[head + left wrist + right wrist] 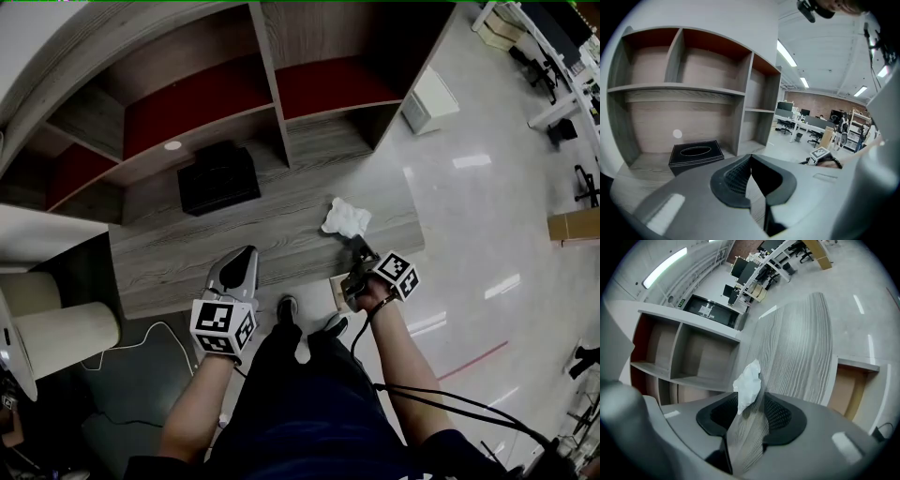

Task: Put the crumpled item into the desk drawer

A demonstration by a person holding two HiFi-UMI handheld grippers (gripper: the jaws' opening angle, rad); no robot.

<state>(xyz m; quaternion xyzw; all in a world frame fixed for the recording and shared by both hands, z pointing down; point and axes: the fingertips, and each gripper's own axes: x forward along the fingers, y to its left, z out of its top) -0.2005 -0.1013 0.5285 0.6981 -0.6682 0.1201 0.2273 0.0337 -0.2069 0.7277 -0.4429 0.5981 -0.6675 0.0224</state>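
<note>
Head view: I count one crumpled tissue (346, 217) on desk (187, 253), just ahead of right gripper (359, 247), jaws apart, grasping nothing. Left gripper (246, 255) clenched, empty. One black tissue box (218, 176) behind.

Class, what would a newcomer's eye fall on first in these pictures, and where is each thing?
The crumpled white tissue stands out, lying on the grey wood desk near its right end, with the open right tongs just short of it. Next comes the black tissue box, farther back under the shelves.
</note>
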